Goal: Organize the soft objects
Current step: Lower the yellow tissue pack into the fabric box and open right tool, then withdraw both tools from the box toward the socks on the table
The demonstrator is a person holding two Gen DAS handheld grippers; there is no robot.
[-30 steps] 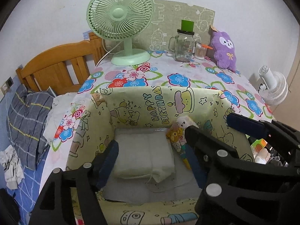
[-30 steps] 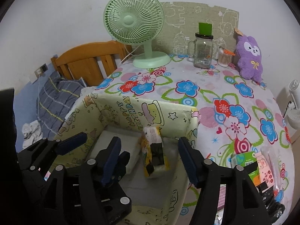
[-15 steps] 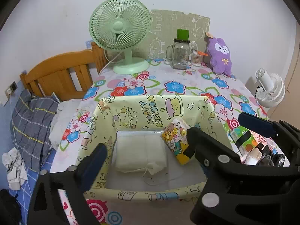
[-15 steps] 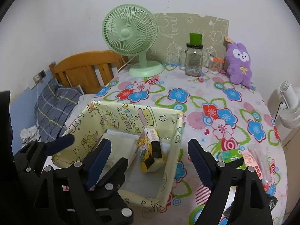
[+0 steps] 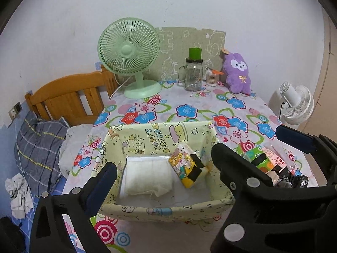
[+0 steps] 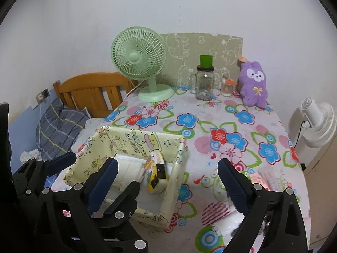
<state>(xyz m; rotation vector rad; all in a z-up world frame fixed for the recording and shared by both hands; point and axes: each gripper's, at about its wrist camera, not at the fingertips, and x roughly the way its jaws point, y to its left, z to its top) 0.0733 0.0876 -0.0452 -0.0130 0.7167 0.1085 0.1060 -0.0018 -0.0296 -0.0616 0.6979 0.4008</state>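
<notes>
A yellow cartoon-print box [image 5: 160,208] stands on the near part of the flowered table. Inside it lie a white folded pad [image 5: 147,177] and, leaning against the right wall, a colourful bear-print tissue pack [image 5: 185,168]. My left gripper [image 5: 162,160] hovers above and in front of the box, wide open and empty. Beside it, my right gripper [image 6: 168,175] has its jaws still opening, with nothing held between them. The box [image 6: 172,189] and tissue pack [image 6: 155,175] sit below it on the left. A purple plush [image 5: 237,73] sits at the far right.
A green fan [image 5: 130,57], a glass jar mug [image 5: 193,76] and a small swab jar [image 5: 211,79] stand along the back. Small packets [image 5: 261,160] lie right of the box. A wooden headboard [image 5: 69,97] and bedding lie to the left, a white fan [image 5: 294,103] to the right.
Both grippers have pulled back and up from the box and their jaws have spread wide. The tissue pack and white pad stay lying in the box.
</notes>
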